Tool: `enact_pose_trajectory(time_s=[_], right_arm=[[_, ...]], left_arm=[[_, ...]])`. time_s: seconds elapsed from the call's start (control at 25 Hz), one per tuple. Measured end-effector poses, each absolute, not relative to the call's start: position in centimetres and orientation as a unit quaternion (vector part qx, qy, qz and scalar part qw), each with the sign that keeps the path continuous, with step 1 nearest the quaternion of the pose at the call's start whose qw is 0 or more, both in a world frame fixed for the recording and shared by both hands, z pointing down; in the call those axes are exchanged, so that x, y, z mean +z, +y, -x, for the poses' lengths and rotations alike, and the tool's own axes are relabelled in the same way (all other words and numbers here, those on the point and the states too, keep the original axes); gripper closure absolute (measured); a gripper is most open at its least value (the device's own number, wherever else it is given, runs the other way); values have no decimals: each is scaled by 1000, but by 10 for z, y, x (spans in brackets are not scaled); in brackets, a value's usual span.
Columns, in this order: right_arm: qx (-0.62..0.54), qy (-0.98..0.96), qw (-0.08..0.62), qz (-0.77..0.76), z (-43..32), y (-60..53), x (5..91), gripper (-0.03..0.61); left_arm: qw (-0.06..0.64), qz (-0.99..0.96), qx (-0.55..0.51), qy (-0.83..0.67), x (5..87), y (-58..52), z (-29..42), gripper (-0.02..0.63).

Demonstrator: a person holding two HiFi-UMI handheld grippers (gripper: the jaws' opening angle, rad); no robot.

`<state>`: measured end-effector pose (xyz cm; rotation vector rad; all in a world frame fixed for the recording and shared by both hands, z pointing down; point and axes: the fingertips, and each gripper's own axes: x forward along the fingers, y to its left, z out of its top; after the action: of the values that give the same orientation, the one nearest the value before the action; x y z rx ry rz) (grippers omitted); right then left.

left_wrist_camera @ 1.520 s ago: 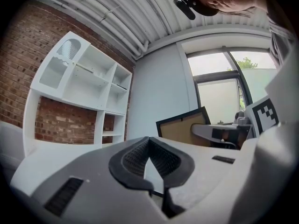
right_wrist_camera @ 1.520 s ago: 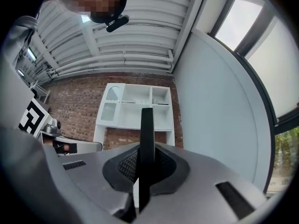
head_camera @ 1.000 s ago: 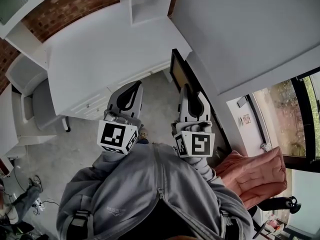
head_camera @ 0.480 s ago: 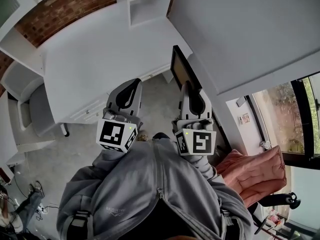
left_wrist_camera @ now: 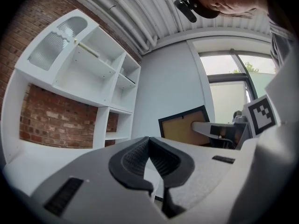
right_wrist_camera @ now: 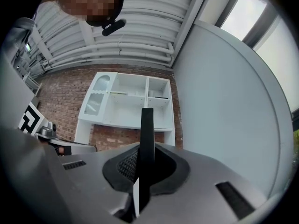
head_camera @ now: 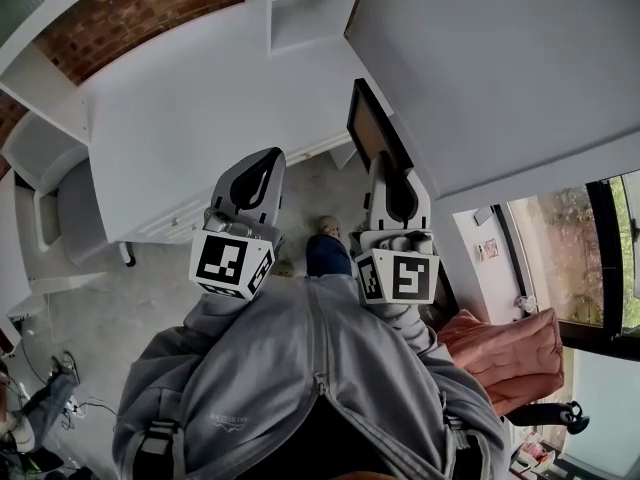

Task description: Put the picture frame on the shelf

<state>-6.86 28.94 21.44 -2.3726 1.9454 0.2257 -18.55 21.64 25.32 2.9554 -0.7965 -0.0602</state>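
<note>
My right gripper [head_camera: 385, 163] is shut on the black picture frame [head_camera: 372, 133], which stands edge-on between its jaws in the right gripper view, where the picture frame [right_wrist_camera: 146, 143] rises as a thin dark bar. In the left gripper view the picture frame [left_wrist_camera: 187, 126] shows its brown backing. My left gripper [head_camera: 262, 168] is shut with nothing in it, level with the right one and to its left. The white shelf unit [head_camera: 305, 3] stands on the white desk [head_camera: 190, 108] against the brick wall, ahead of both grippers; in the right gripper view the shelf unit [right_wrist_camera: 126, 101] shows several bare compartments.
A grey chair [head_camera: 60, 203] sits at the desk's left end. A white wall [head_camera: 480, 58] runs along the right, with a window [head_camera: 570, 238] and a pink cushion [head_camera: 505, 353] beside it. The person's shoes and the grey floor [head_camera: 130, 298] lie below the grippers.
Both grippers and the frame have shifted slightly forward and right toward the desk. The person's foot has stepped forward between the grippers.
</note>
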Motion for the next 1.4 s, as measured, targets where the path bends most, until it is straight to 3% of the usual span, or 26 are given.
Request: enact_pose_trajectory(time_s=[0.72,1.4], right_arm=[[70,718,28,692,-55,154,212,543],[65,773,32,631,-148,101,232,543]], left_arm=[[45,-932,-12,-359,252,116,71,606],[44,-899,2,-436,266,92,-17,606]])
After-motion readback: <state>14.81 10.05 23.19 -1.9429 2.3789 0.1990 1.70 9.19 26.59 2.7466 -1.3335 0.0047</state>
